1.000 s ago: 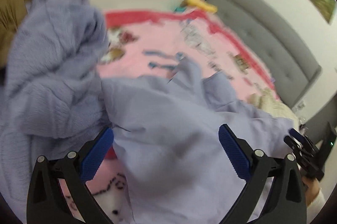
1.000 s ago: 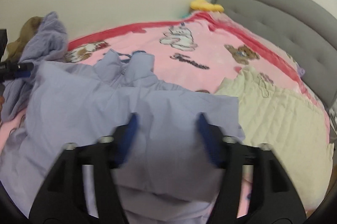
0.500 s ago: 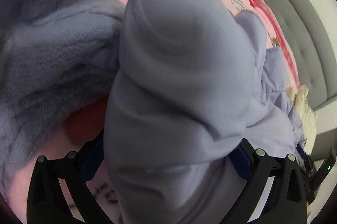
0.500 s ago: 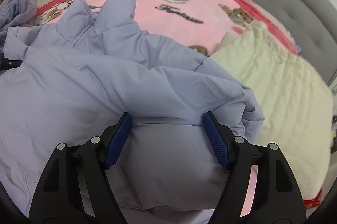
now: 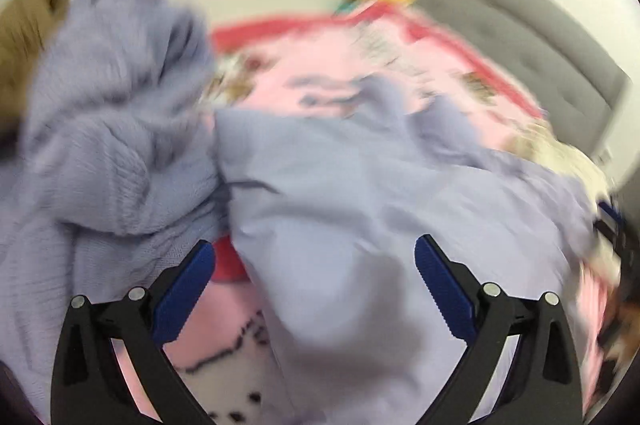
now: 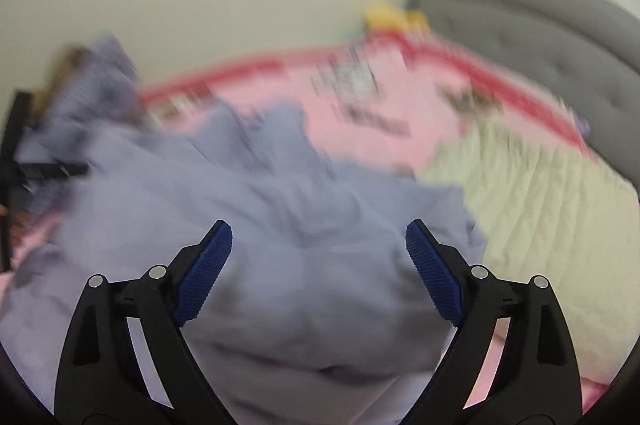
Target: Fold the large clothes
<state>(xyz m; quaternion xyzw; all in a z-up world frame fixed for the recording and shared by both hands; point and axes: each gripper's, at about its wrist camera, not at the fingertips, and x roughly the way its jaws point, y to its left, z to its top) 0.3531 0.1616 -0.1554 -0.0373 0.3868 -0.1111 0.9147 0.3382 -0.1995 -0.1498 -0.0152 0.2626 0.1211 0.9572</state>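
A large lavender jacket (image 5: 380, 193) lies crumpled on the pink blanket (image 5: 328, 65); it also shows in the right wrist view (image 6: 288, 185). My left gripper (image 5: 314, 277) is open, its blue pads wide apart above the jacket's near left part. My right gripper (image 6: 318, 261) is open above the jacket's near right part. Neither holds cloth. Both views are blurred by motion. The right gripper shows faintly at the right edge of the left wrist view (image 5: 608, 225), and the left gripper at the left edge of the right wrist view (image 6: 32, 169).
A lavender knitted garment (image 5: 112, 129) is heaped left of the jacket. A cream quilted garment (image 6: 532, 201) lies to its right. A grey headboard (image 6: 540, 37) stands at the right, with a yellow toy (image 6: 394, 17) at the far corner. A brown item (image 5: 28, 33) is at far left.
Both grippers have lifted back from the jacket, so the bed and wall show again. Half a second ago the jacket bulged up between the left pads; now it lies lower. Both stay open.
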